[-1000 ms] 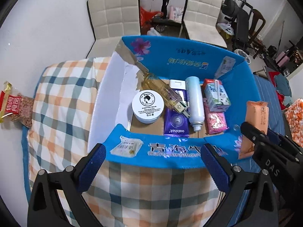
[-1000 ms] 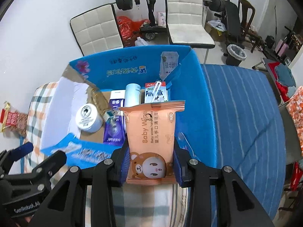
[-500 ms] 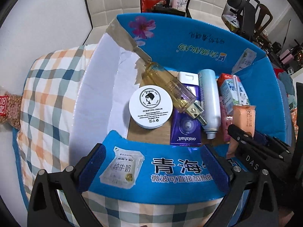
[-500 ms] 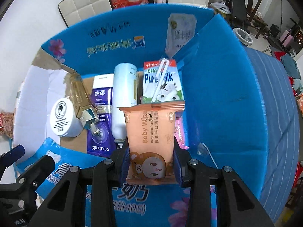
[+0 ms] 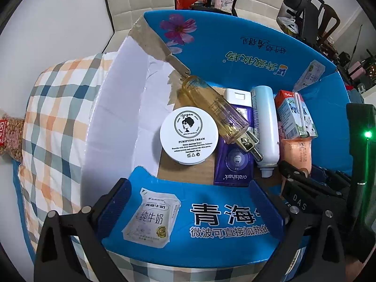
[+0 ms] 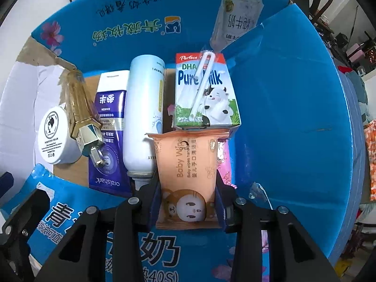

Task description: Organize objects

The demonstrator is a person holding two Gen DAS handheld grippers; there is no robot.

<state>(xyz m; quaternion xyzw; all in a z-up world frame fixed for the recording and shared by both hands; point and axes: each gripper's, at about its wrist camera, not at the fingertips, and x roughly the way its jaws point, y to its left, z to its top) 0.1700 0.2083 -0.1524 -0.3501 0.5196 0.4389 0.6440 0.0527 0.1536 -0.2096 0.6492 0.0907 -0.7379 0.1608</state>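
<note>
Right hand-held gripper (image 6: 188,202), clamped on the wipes pack (image 6: 186,164) above the box (image 6: 293,117) interior just before the milk carton (image 6: 206,94), could on release tip the pack against the carton or leave it propped crooked on the pink packet (image 6: 224,162) beneath.

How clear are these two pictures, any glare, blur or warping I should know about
Left wrist view: heavy fisheye bending of the blue box, black corners, sharp label on the cream jar, and a green indicator light flaring at the right edge. Right wrist view: the same warping, even lighting, crisp print on the baby wipes pack, soft sheen on the white bottle.
</note>
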